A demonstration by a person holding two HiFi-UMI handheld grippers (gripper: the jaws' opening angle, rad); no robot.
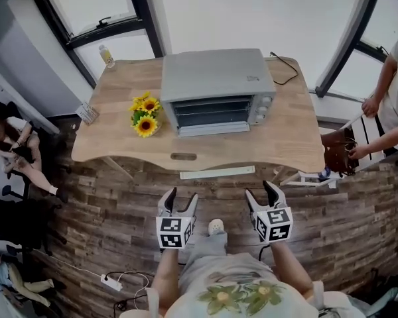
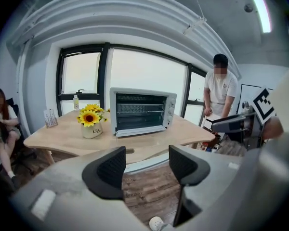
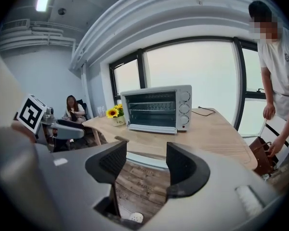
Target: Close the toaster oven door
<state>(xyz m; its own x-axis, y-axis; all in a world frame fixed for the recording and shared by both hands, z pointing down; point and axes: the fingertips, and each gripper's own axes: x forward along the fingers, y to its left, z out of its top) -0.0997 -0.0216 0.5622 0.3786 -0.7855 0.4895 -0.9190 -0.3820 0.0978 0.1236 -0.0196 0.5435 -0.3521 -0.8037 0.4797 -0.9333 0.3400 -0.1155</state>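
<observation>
A silver toaster oven (image 1: 215, 88) stands at the back middle of the wooden table (image 1: 288, 141). Its glass door (image 1: 213, 130) hangs folded down toward me, so the racks inside show. The oven also appears in the left gripper view (image 2: 142, 110) and the right gripper view (image 3: 159, 107), far beyond the jaws. My left gripper (image 1: 182, 196) and right gripper (image 1: 261, 191) hover side by side above the wood floor, short of the table's front edge. Each is open with nothing between its fingers, as seen for the left gripper (image 2: 147, 165) and the right gripper (image 3: 147, 165).
A vase of sunflowers (image 1: 146, 114) stands left of the oven, with a small card stand (image 1: 87, 113) and a bottle (image 1: 107, 55) further left. A black cable (image 1: 285, 68) trails behind the oven. One person (image 1: 391, 105) stands at the right, another sits at the left (image 1: 13, 144).
</observation>
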